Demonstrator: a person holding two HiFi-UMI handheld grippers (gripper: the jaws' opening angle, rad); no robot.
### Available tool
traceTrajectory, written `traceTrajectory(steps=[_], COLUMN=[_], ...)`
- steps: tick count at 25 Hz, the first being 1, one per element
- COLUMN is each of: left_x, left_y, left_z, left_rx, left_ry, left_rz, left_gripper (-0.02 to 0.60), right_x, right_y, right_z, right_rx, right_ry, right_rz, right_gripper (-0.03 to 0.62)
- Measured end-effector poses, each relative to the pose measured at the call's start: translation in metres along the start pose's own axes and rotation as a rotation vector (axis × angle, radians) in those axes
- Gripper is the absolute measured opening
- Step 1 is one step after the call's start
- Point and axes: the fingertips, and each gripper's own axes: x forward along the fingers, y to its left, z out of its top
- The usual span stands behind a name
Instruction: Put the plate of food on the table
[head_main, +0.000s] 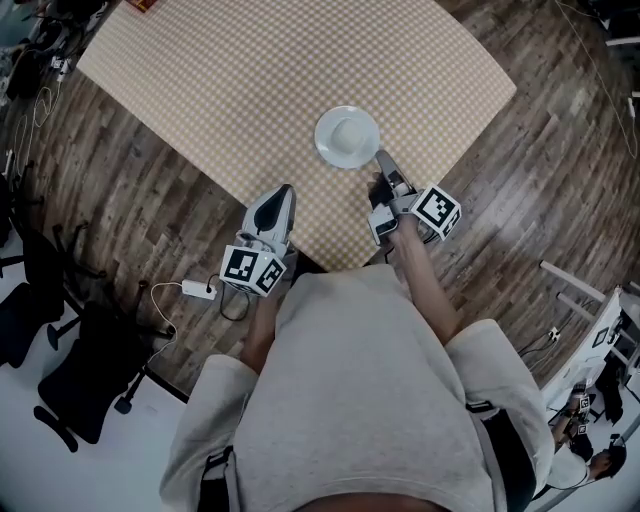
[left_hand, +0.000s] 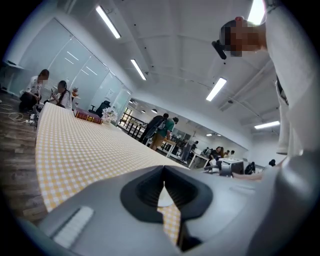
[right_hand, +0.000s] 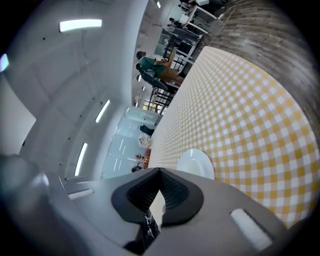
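You stand on a dark wood-plank floor at a table under yellow-check cloth, with a black chair at your left, long ceiling lights overhead, and glass walls and desks beyond.

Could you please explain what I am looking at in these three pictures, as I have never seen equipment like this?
There is no robot here: a person holds a two-jaw tool in each hand. The top-down picture comes from a camera on the person's head. The other two come from cameras riding on the left gripper and the right gripper, each looking along its own jaws. On the checked tablecloth stands a white plate carrying what looks like pale food. Both grippers are shut and hold nothing.
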Motion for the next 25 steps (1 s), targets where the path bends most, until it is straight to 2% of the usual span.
traceTrajectory(steps=[8, 16, 19, 25], left_x=[-0.010, -0.012, -0.017, -0.036], left_y=[-0.056, -0.105, -0.121, -0.136], left_z=[0.014, 0.013, 0.013, 0.020], left_rx=[0.047, 0.097, 0.114, 0.145], left_ry=[-0.028, -0.040, -0.041, -0.052], left_rz=[-0.048, -0.099, -0.123, -0.161], left_gripper=[0.008, 0.008, 0.008, 0.008], right_x=[-0.047, -0.094, -0.111, -0.140], right_y=[0.050, 0.059, 0.063, 0.083], right_z=[-0.003, -0.016, -0.025, -0.057], right_rx=[-0.301, -0.591, -0.663, -0.859], right_ry=[0.031, 0.057, 0.051, 0.052], right_rz=[0.112, 0.121, 0.135, 0.154], right_gripper=[-0.002, -0.002, -0.002, -0.002])
